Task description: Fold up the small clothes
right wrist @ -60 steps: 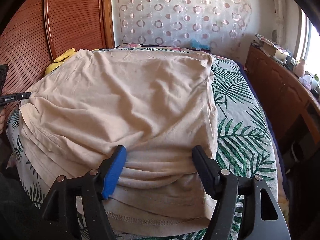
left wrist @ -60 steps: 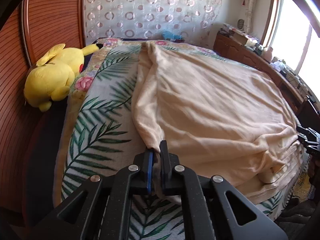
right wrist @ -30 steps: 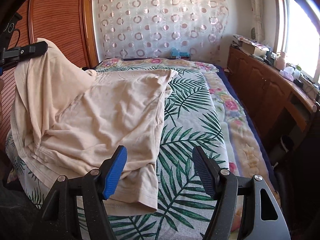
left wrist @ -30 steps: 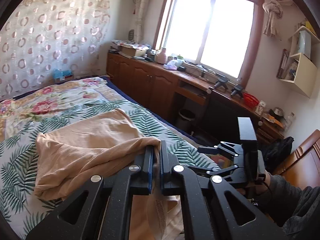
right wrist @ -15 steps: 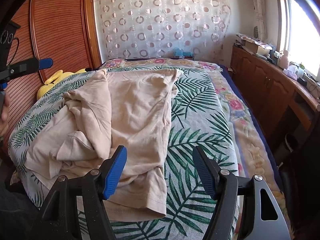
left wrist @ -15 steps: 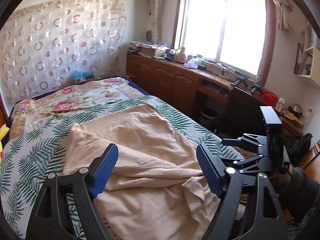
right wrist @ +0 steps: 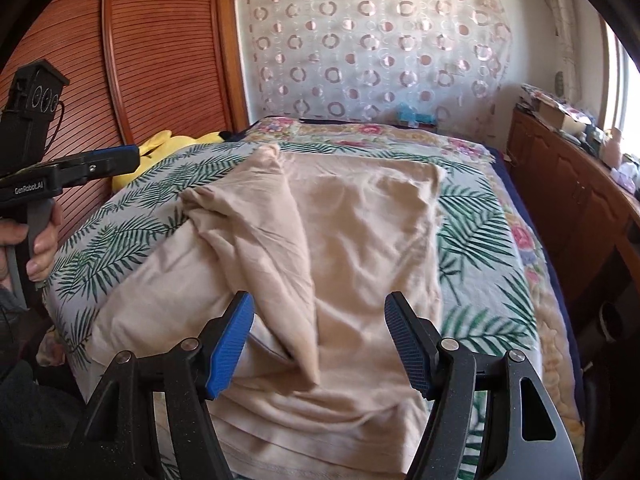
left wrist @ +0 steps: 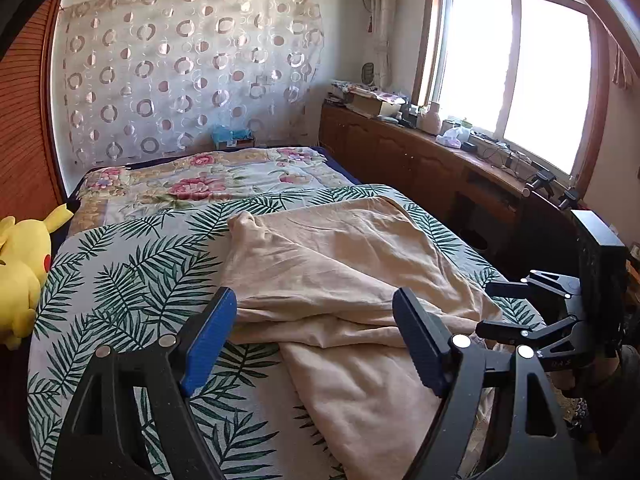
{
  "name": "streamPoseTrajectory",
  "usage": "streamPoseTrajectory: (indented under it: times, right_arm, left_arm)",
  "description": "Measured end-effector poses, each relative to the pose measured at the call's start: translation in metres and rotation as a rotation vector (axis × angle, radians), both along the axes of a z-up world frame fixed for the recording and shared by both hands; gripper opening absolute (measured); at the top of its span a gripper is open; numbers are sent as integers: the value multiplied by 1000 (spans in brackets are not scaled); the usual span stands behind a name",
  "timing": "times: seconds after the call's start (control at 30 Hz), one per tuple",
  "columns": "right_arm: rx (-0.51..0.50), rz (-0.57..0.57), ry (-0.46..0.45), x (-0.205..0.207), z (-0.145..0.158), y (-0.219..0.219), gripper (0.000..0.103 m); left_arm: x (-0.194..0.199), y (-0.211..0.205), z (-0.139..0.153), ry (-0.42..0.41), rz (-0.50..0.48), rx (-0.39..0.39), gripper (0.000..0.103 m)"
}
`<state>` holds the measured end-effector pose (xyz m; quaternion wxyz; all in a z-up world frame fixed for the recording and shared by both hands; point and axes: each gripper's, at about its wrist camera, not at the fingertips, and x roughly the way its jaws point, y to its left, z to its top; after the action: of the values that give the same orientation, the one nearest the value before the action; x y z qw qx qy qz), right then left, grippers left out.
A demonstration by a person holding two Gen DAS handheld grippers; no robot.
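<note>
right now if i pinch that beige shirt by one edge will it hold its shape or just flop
It will probably flop: the shirt lies in soft wrinkles and a folded-over flap has slumped into a loose ridge. It looks thin and likely light, draping over the bed's near edge. A push would probably bunch it rather than slide it whole, since the cloth creases easily.

A beige garment (right wrist: 320, 264) is lying rumpled on the leaf-print bedspread (right wrist: 476, 236), one side folded over into a long flap. The right gripper (right wrist: 320, 344) is hovering over its near edge, jaws spread, gripping nothing. At the left, a hand (right wrist: 36, 240) is holding the left gripper (right wrist: 100, 164) beside a yellow plush toy (right wrist: 160, 144).
</note>
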<state>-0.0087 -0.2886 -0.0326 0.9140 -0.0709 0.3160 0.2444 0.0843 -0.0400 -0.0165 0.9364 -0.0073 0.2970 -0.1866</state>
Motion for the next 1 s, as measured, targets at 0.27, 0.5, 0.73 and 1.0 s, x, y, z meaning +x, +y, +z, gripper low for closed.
streamPoseTrajectory:
  times: [0.27, 0.5, 0.73, 1.0]
  right_arm:
    - [-8, 59, 78, 27, -18, 20, 61]
    - [-52, 103, 118, 40, -29, 37, 12]
    - [2, 82, -10, 15, 17, 14, 9]
    - [-79, 16, 75, 26, -10, -3, 17]
  left_arm:
    - [0, 4, -6, 3, 24, 5, 81]
    - [1, 11, -12, 13, 42, -7, 81]
    - [-2, 17, -11, 11, 55, -13, 81]
    - [-5, 23, -8, -12, 82, -5, 81]
